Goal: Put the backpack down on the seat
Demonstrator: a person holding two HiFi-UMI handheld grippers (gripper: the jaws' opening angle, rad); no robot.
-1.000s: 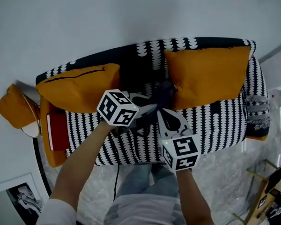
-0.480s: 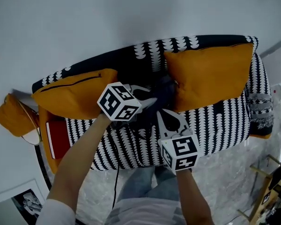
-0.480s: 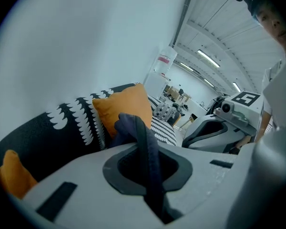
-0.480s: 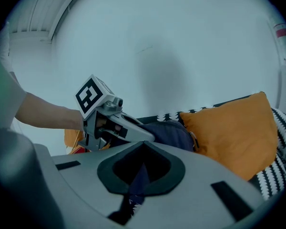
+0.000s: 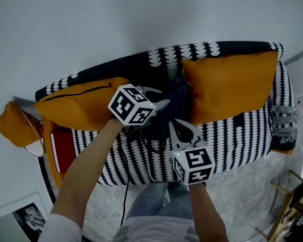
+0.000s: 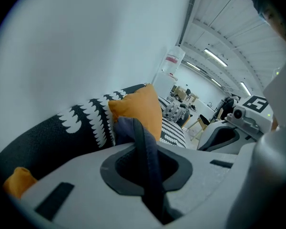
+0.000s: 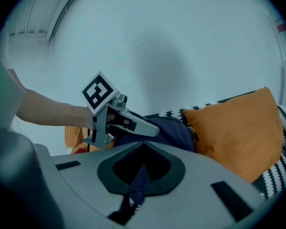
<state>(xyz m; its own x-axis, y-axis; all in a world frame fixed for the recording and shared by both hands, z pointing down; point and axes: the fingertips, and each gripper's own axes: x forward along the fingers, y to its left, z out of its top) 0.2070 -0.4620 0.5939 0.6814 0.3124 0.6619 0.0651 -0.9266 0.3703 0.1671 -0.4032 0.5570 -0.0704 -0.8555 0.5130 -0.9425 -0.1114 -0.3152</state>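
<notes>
Backpack: lying dark navy between the left orange cushion and the right orange cushion, leaning toward the backrest, apparently touching the sofa seat.
Left gripper: clenching a dark strap — webbing running up between its jaws.
Right gripper: pinching a second strap (thinner, sitting low in the jaws).
Just changed: bag and left gripper edging slightly toward the backrest over the last second; both grips holding as before.
Meaning for the task: probably settling into place — nearly done, only letting go of the straps remaining.
</notes>
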